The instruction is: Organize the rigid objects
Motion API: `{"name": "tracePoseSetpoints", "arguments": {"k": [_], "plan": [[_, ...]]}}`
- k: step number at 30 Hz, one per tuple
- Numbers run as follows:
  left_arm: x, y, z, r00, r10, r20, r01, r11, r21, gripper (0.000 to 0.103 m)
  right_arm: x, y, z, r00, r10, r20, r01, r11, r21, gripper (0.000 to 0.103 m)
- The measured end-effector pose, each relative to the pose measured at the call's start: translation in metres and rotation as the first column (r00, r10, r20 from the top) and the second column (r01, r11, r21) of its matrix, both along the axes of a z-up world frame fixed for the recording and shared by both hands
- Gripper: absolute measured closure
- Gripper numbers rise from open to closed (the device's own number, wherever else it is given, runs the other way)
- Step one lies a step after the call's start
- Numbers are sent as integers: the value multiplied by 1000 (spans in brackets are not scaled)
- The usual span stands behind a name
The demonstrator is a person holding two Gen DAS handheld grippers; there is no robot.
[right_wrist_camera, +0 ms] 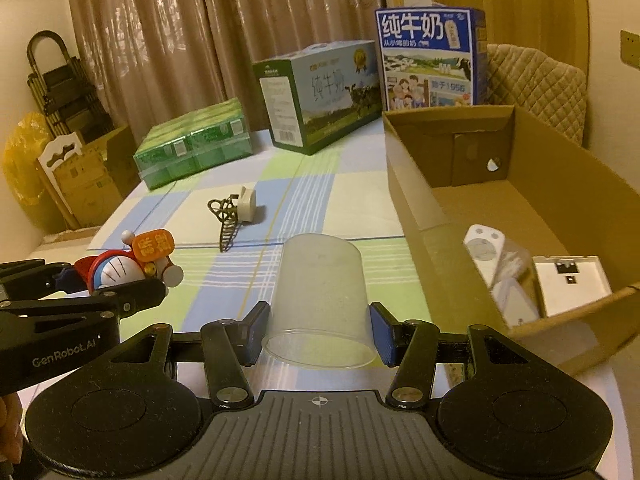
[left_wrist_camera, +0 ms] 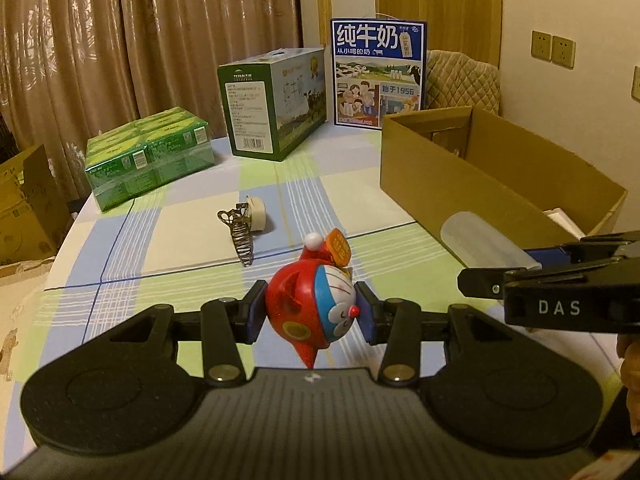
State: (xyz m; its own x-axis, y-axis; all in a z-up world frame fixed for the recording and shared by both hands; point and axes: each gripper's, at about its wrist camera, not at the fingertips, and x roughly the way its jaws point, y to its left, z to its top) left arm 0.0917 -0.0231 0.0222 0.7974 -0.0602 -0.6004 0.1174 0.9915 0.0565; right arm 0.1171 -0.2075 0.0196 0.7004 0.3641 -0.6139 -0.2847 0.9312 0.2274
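The left tool is gripping a red and blue cartoon figurine between its blue pads, holding it clear above the checked tabletop. The right tool is clamping a translucent plastic cup, which is lying on its side in the grip with its open rim facing the camera, also raised off the cloth. The two tools are sitting side by side, just left of an open cardboard box. Inside that box, a white remote and a white square device are lying near its front end. A metal hair clip and a small cream object touching it are resting mid-tabletop. Two milk cartons and a green shrink-wrapped pack are standing along the far edge.
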Motion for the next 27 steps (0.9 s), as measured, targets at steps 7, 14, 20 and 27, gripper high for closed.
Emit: {"name": "tracePoseSetpoints", "arguments": {"k": [7, 14, 20, 27], "plan": [[-13, -10, 18, 1000, -4, 14, 4, 1000, -5, 63, -17, -12, 19, 999, -10, 32, 9, 1000, 13, 53], [-23, -23, 34, 999, -24, 37, 24, 1000, 2, 63, -31, -25, 36, 998, -28, 63, 26, 999, 26, 53], [-26, -37, 44, 998, -48, 51, 48, 999, 6, 63, -39, -38, 47, 995, -42, 88, 39, 999, 34, 53], [-23, -52, 53, 995, -83, 57, 84, 996, -16, 63, -45, -61, 58, 991, -76, 107, 72, 997, 37, 53]]}}
